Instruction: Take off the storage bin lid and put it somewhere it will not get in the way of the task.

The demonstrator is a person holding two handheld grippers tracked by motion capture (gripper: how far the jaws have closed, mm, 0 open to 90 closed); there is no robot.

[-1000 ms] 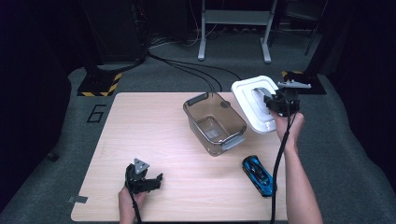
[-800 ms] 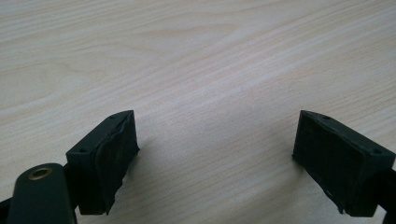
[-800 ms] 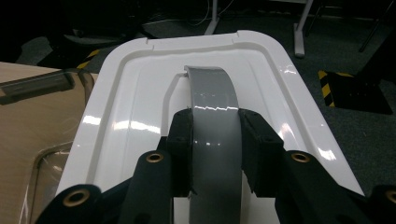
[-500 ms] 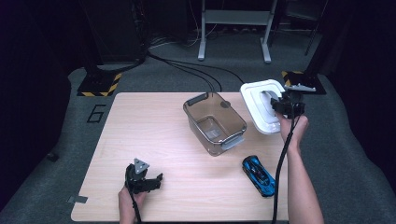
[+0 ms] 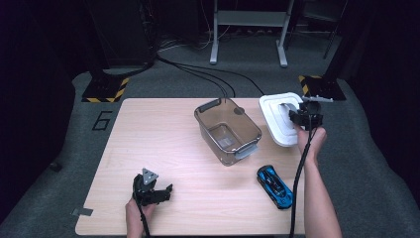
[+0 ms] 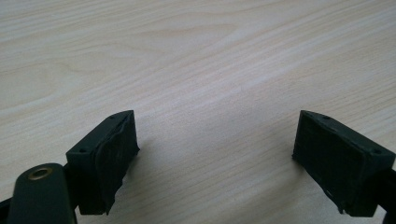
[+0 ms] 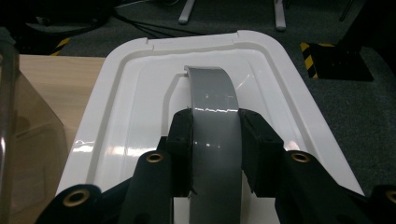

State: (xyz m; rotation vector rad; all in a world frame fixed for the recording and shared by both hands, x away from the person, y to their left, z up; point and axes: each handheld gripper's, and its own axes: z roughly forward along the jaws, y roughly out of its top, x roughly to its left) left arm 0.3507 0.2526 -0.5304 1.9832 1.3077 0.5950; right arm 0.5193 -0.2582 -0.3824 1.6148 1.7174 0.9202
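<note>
A white lid (image 5: pixel 277 119) (image 7: pixel 140 116) with a grey handle (image 7: pixel 212 112) is held over the table's far right edge. My right gripper (image 5: pixel 296 118) (image 7: pixel 214 144) is shut on that grey handle, a jaw on each side. To its left a clear brownish tub (image 5: pixel 227 130) (image 7: pixel 18 140) stands uncovered on the wooden table (image 5: pixel 163 148). A blue toy car (image 5: pixel 275 186) lies at the front right. Near the front left edge my left gripper (image 5: pixel 157 192) (image 6: pixel 215 154) rests low over bare wood, jaws wide open with nothing between them.
Cables (image 5: pixel 198 72) run across the dark carpet behind the table. Yellow-black striped plates (image 5: pixel 101 90) lie on the floor at the back left and back right. A metal stand (image 5: pixel 247 29) rises at the rear.
My right gripper has carried the white lid to the right, off the tub's edge and out over the table's right side. The left gripper has stayed put.
</note>
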